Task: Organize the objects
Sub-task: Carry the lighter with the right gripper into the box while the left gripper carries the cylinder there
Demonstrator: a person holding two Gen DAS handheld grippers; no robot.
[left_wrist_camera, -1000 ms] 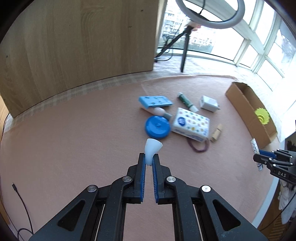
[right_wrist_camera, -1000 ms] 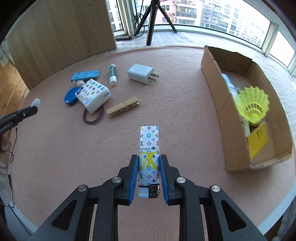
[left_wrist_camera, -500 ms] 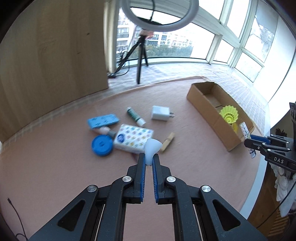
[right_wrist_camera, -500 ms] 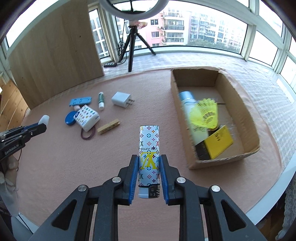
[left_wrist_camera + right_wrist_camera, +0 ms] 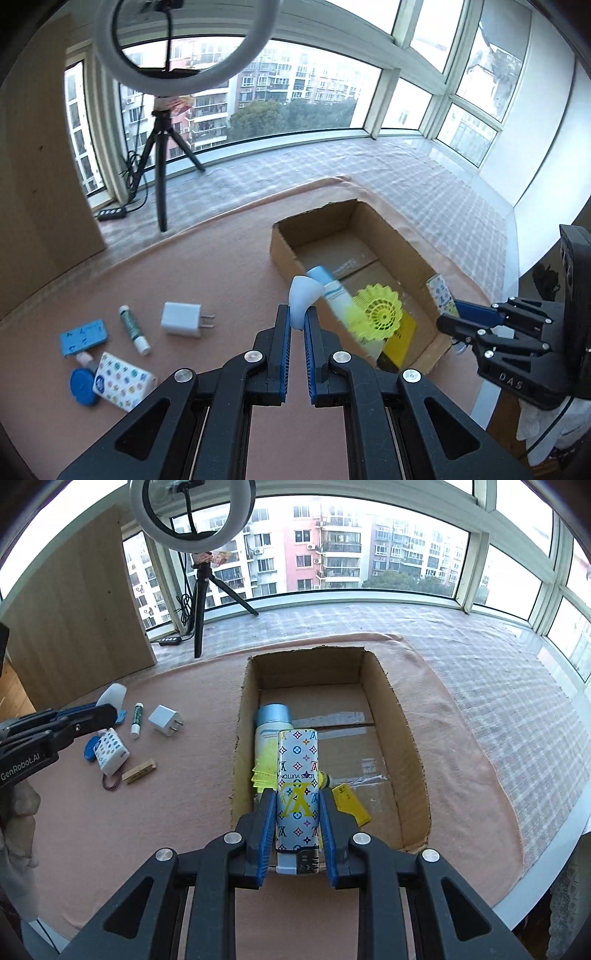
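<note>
My left gripper (image 5: 297, 317) is shut on a small white cone-shaped cap (image 5: 303, 295), held above the mat just left of the open cardboard box (image 5: 314, 221). My right gripper (image 5: 297, 805) is shut on a patterned white lighter (image 5: 297, 775), held over the near end of the box (image 5: 406, 738). In the box lie a blue-capped white tube (image 5: 273, 723), a yellow shuttlecock (image 5: 380, 310) and a yellow card (image 5: 351, 803). The left gripper also shows in the right wrist view (image 5: 107, 710), and the right one in the left wrist view (image 5: 448, 321).
On the pink mat left of the box lie a white charger (image 5: 164, 720), a green-and-white stick (image 5: 136, 718), a tissue pack (image 5: 110, 751), a blue round case (image 5: 83, 386), a blue flat piece (image 5: 83, 336) and a wooden clothespin (image 5: 140, 771). A ring-light tripod (image 5: 199, 602) stands behind.
Both grippers have swung right toward the box, each keeping its object. The right gripper now hangs over the box's near end; the left one has come close to its left wall.
</note>
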